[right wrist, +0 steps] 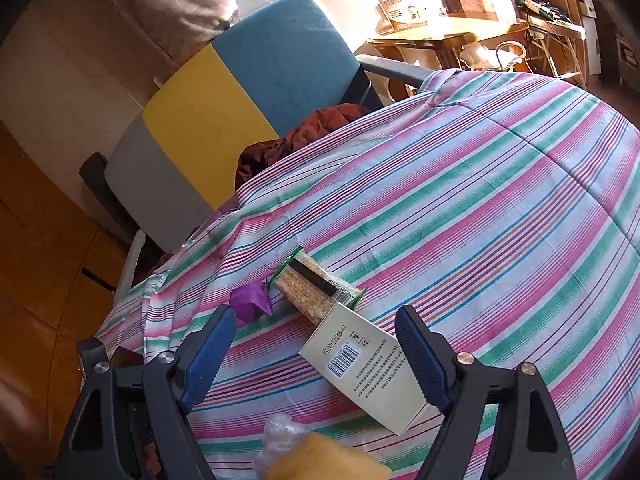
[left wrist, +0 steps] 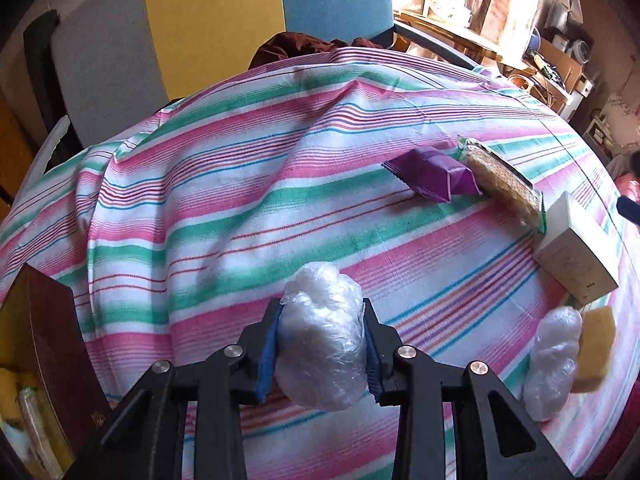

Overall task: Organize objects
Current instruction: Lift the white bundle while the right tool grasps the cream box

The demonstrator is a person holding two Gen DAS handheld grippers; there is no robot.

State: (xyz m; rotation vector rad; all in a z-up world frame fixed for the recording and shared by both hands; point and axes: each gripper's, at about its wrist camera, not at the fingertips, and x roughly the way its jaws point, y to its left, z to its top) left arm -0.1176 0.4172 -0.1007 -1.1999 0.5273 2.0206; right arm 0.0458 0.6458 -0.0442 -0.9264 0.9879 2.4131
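Note:
My left gripper (left wrist: pixel 324 312) is shut on a bundle wrapped in clear plastic (left wrist: pixel 324 340) and holds it over the striped tablecloth (left wrist: pixel 240 208). A second plastic-wrapped bundle (left wrist: pixel 554 364) lies at the right beside a yellow sponge (left wrist: pixel 596 354). Further back lie a cream box (left wrist: pixel 576 256), a cracker packet (left wrist: pixel 500 180) and a purple packet (left wrist: pixel 432 174). My right gripper (right wrist: pixel 316 320) is open above the cream box (right wrist: pixel 368 368), with the cracker packet (right wrist: pixel 316 288) and purple packet (right wrist: pixel 250 302) beyond. The sponge (right wrist: pixel 328 460) and plastic bundle (right wrist: pixel 276 432) show at the bottom edge.
A dark brown box (left wrist: pixel 52 344) holding packets stands at the lower left of the left wrist view. A chair with yellow and blue panels (right wrist: pixel 240 92) stands behind the table with a maroon cloth (right wrist: pixel 304 136) on it. Cluttered shelves (right wrist: pixel 460 28) stand at the far right.

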